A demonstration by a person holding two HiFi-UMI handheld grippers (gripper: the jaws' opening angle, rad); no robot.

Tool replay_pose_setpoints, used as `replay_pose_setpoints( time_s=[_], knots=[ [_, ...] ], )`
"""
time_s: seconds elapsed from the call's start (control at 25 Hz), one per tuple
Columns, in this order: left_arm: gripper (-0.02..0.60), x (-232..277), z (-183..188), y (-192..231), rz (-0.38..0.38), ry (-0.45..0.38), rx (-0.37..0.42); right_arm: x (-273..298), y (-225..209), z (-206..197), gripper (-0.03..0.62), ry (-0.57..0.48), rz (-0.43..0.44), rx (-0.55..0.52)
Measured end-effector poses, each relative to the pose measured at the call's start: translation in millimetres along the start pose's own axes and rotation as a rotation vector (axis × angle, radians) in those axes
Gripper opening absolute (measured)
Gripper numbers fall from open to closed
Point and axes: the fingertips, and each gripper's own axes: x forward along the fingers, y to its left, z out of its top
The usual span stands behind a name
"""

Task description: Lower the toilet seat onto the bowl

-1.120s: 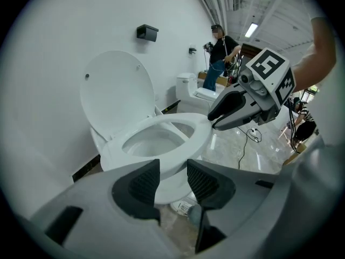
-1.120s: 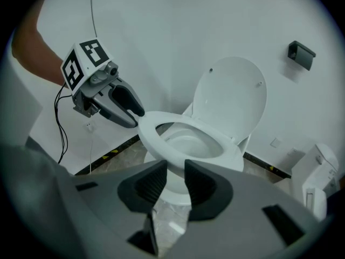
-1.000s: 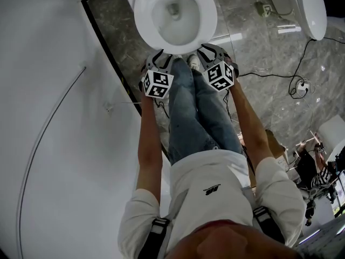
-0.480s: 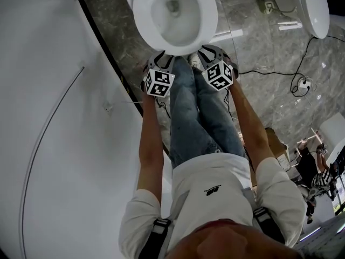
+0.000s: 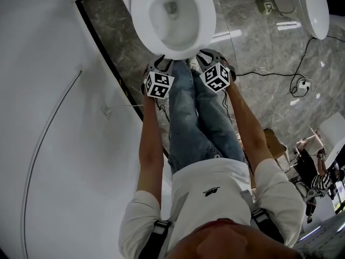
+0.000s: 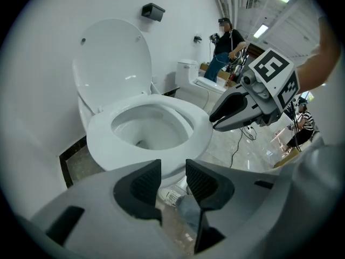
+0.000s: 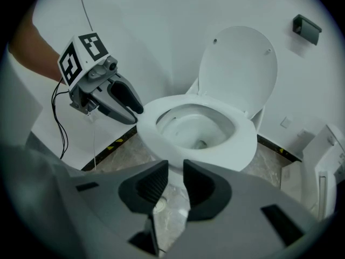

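The white toilet seat [image 5: 208,21] lies flat on the bowl, and the lid [image 6: 113,58] stands upright against the wall behind it. Both grippers hang side by side just in front of the bowl's front rim, touching nothing. My left gripper [image 5: 160,65] is open, with a narrow gap between its pads [image 6: 144,181] and only the floor and a shoe showing through. My right gripper [image 5: 208,56] is open too. Its jaws have just been closing, with nothing between them. In the right gripper view the seat [image 7: 245,142] rings the bowl beyond the dark pads [image 7: 152,183].
A second toilet [image 5: 311,7] stands at the upper right, with cables [image 5: 299,83] trailing over the marble floor. A white wall panel [image 5: 54,123] fills the left. The holder's legs [image 5: 194,112] stand close to the bowl. Other people [image 6: 223,39] are in the background.
Both grippers have sunk a little in front of the bowl, and the right one's marker cube has drifted slightly left. The seat has stayed flat on the bowl.
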Motion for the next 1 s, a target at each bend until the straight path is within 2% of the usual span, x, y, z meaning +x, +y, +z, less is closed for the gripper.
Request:
replay_pose_setpoints(
  time_s=[1.0],
  knots=[
    [0.124, 49, -41, 9, -0.028, 0.073, -0.064, 52, 6, -38, 0.074, 0.099, 0.064, 0.035]
  ],
)
